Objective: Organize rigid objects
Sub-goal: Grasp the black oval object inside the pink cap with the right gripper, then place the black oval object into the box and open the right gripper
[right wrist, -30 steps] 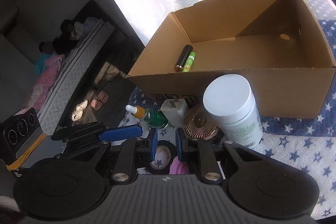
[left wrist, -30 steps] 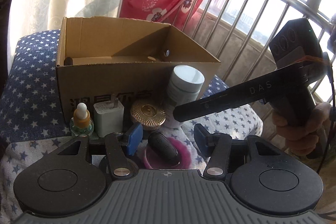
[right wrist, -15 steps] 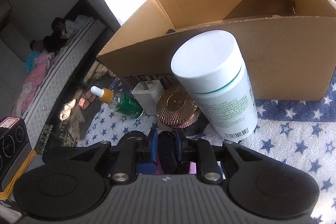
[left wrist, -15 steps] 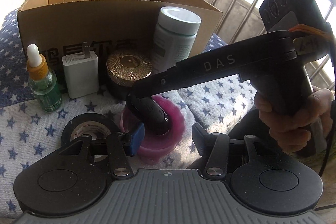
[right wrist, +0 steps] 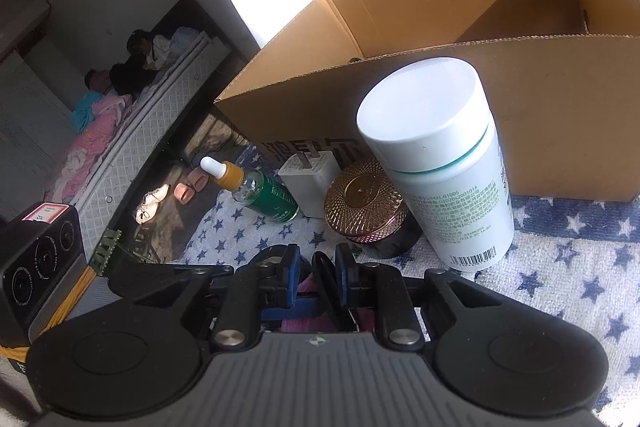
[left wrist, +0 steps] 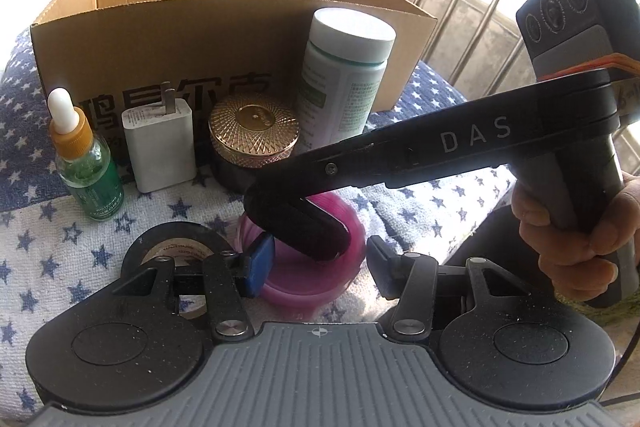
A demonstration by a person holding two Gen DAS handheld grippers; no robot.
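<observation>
Both right gripper [right wrist: 324,269] pads pinch black oblong case [left wrist: 316,231], lying tilted; left gripper [left wrist: 320,263] open.

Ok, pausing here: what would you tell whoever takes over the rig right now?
Right gripper: fingers shut on the small black oblong case, which lies in the pink tape roll.
Left gripper: open, fingers either side of that roll, not clearly gripping.
On the star-print cloth before the open cardboard box: green dropper bottle, white plug charger, gold-lidded jar, tall white bottle, black tape roll.
Done: box contents hidden from here.
Left: probably lift the case into the box, then the rest.
</observation>
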